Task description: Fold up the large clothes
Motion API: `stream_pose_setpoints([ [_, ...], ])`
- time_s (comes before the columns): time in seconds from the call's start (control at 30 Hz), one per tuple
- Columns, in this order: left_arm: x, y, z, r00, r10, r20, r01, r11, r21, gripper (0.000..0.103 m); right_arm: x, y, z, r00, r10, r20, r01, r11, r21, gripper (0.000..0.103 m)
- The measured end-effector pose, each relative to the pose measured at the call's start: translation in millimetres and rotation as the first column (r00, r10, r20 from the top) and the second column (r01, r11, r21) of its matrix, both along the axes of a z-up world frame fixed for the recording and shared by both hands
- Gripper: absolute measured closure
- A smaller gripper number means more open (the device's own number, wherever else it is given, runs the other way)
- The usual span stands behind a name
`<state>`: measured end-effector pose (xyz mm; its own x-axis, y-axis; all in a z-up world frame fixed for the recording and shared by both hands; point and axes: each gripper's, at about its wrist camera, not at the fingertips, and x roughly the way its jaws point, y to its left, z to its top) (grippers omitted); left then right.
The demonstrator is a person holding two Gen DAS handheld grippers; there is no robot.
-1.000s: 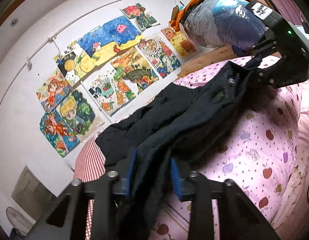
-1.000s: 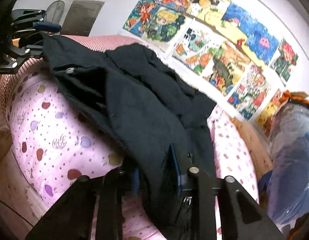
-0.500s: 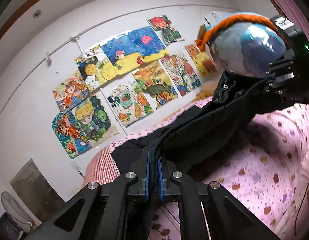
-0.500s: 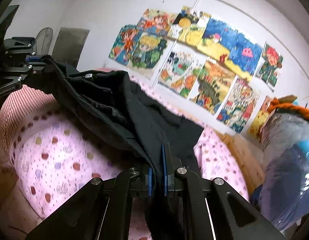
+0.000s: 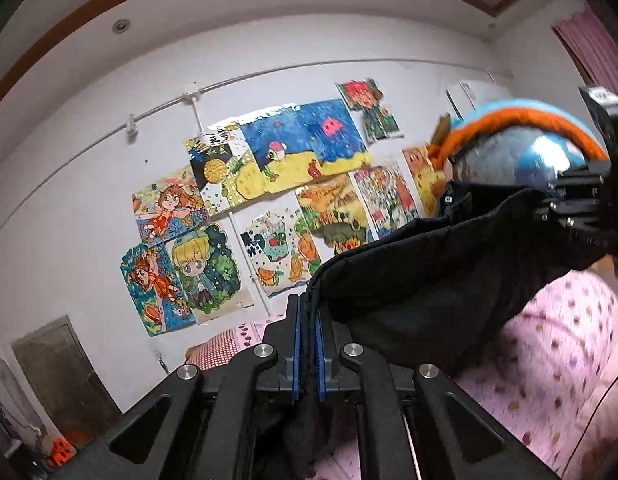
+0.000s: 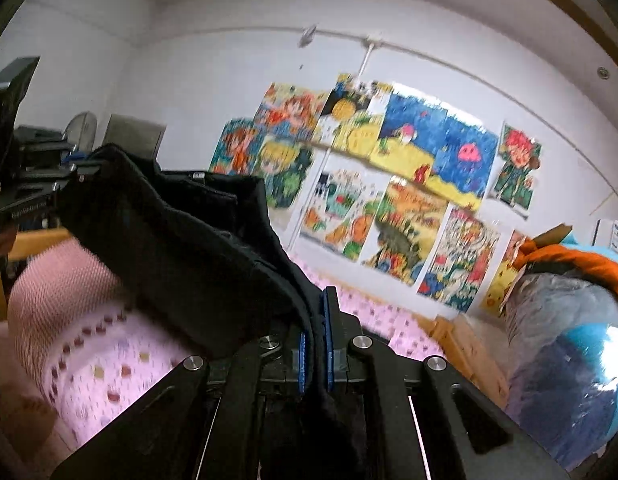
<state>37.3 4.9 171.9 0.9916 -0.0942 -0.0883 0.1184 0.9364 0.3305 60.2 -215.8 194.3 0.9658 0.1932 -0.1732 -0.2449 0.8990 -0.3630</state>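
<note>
A large black garment (image 5: 429,280) hangs stretched in the air between my two grippers, above the bed. My left gripper (image 5: 307,312) is shut on one edge of it, blue pads pressed on the cloth. My right gripper (image 6: 317,312) is shut on the other edge; the garment (image 6: 181,248) runs from it to the left gripper's body (image 6: 25,184) at the far left. In the left wrist view the right gripper's body (image 5: 589,208) shows at the far right, with the cloth in it.
A bed with a pink dotted sheet (image 5: 561,360) and a red checked part (image 6: 53,280) lies below. A plastic-wrapped blue bundle with an orange rim (image 6: 569,340) stands at the bed's right end. Drawings (image 5: 269,200) cover the white wall. A fan (image 6: 81,128) stands at left.
Both grippers closed on the garment's edges and lifted it off the bed. The views have tilted up toward the wall, and the cloth now hangs taut between the grippers.
</note>
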Motion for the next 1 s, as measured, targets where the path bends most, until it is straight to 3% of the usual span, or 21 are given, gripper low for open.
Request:
stream_pose_setpoints([
  [0.13,22,-1,10,0.999,0.014,-0.032,-0.015,0.999,-0.041,0.097,13,1,10,0.999,-0.03,0.021,0.03,0.999,0.013,0.097],
  [0.43,77,-10,5,0.993,0.09,-0.073,-0.093,0.995,-0.035,0.097,80,-2,5,0.998,-0.062,-0.033,0.064,0.995,0.081,0.097],
  [0.6,110,-16,0,0.987,0.132,-0.092,-0.132,0.991,0.004,0.097,124,-4,-6,0.995,-0.074,-0.064,0.08,0.992,0.094,0.097],
  [1.0,186,-10,-27,0.979,0.194,-0.063,-0.195,0.981,-0.005,0.096,195,13,-35,0.995,-0.096,-0.028,0.097,0.993,0.062,0.097],
])
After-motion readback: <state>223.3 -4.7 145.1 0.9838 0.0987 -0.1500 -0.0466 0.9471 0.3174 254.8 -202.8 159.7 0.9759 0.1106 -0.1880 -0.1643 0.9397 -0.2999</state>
